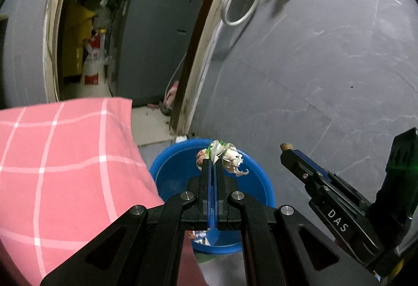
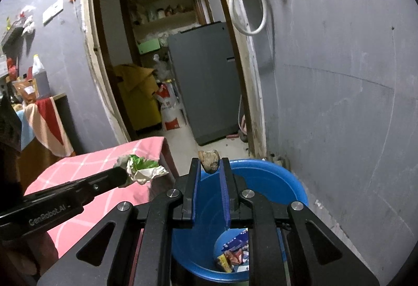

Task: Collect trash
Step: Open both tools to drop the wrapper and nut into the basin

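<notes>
Grey-walled room; blue basin (image 2: pixel 292 181) on the floor. Left gripper (image 1: pixel 213 163) clamps crumpled paper (image 1: pixel 230 155) above the basin; right gripper (image 2: pixel 210 168) pinches a brown scrap (image 2: pixel 209 159) over it. Wrappers (image 2: pixel 232 254) lie inside. Step in hand appears to be disposal; next, release both.

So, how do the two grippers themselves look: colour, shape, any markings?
Both are black, with angular linkage arms and silver round pivot bolts. The left gripper and right gripper have straight fingers lined with blue pads. White lettering shows on their sides: "GenRobot.AI" on the left, "DAS" on the right. No cables or sleeves show.
</notes>
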`<state>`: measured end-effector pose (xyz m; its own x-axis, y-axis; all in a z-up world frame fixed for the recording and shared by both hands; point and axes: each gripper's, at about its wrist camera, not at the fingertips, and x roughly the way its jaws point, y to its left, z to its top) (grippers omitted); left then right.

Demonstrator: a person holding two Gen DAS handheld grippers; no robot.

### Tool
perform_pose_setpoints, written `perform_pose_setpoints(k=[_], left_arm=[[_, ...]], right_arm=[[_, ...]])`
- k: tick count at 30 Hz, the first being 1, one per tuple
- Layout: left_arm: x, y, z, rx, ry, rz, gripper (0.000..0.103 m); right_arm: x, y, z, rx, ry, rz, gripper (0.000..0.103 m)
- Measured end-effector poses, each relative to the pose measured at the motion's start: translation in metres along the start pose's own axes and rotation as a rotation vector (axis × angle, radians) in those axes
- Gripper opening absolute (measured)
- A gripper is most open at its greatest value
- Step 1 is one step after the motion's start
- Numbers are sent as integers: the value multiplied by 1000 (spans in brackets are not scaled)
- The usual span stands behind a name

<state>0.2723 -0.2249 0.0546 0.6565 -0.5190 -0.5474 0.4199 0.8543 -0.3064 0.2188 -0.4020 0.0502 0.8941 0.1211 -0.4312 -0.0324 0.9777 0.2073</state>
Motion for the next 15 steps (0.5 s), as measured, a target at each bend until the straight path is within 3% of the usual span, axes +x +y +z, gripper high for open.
perform_pose_setpoints(k=[8, 15], left_arm=[[13, 8, -3, -20, 52, 15, 1], [18, 10, -8, -17, 78, 24, 3]], right_arm=[[11, -6, -4, 18, 59, -11, 14], [11, -7, -5, 23, 61, -12, 25]])
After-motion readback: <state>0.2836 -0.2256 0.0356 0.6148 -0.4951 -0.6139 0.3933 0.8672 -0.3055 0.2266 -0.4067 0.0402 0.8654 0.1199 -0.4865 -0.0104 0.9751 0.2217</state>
